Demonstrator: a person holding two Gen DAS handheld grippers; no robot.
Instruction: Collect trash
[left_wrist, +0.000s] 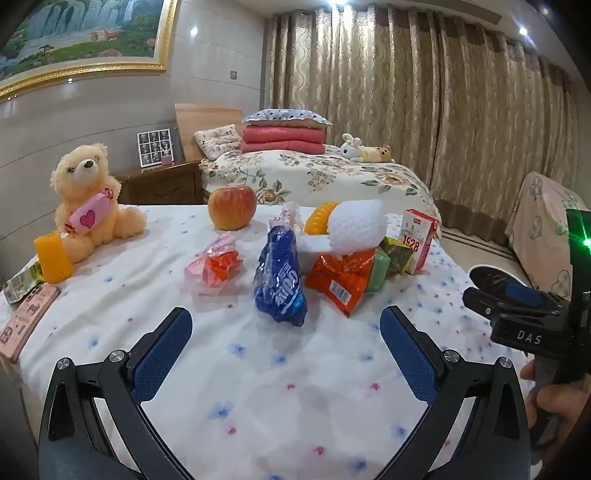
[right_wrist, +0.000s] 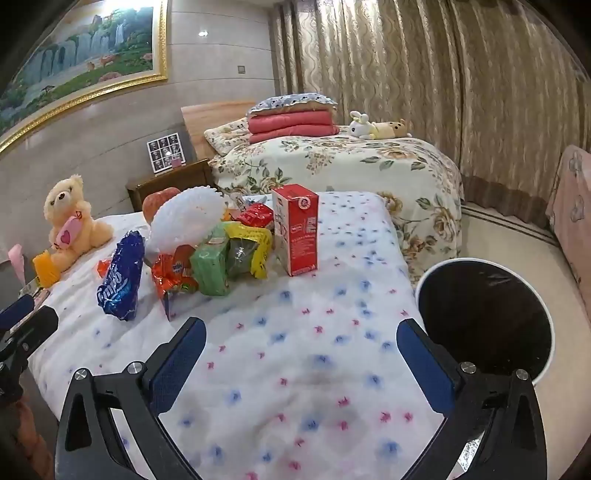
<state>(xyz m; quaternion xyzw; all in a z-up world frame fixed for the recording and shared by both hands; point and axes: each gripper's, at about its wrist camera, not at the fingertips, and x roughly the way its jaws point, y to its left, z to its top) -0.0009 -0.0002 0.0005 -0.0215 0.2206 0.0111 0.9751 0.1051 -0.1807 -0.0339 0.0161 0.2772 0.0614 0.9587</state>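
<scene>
Trash lies in a loose heap on the near bed (left_wrist: 258, 387), whose white sheet is dotted with small blue and pink flowers. From the left wrist view, a crumpled blue wrapper (left_wrist: 280, 280) stands closest, just ahead of the left gripper (left_wrist: 286, 332). At its 9 o'clock sits a pink and orange wrapper (left_wrist: 216, 264); at its 3 o'clock an orange foil bag (left_wrist: 341, 282) touches a green packet (left_wrist: 380, 271) and a yellow-green wrapper (left_wrist: 397, 256). White foam netting (left_wrist: 354, 227) rests on top of the heap at 12 o'clock, with an orange foam sleeve (left_wrist: 319, 218) just behind it. A red and white carton (left_wrist: 419, 240) stands upright at the heap's right edge.

Both claws gape wide with nothing between the blue pads. The left gripper hovers over bare sheet; the right gripper (right_wrist: 301, 354) does likewise, well short of the heap.

A round bin (right_wrist: 484, 321) with a white rim and black liner stands on the floor beside the bed, at 3 o'clock of the right gripper.

Farther out, an apple (left_wrist: 232, 207) sits at 11 o'clock of the heap, and a teddy bear (left_wrist: 86, 199) holding a pink candy sits at 9 o'clock beside another orange foam sleeve. A second bed (left_wrist: 314, 177) with a floral cover stands beyond, before brown curtains (left_wrist: 424, 92).
</scene>
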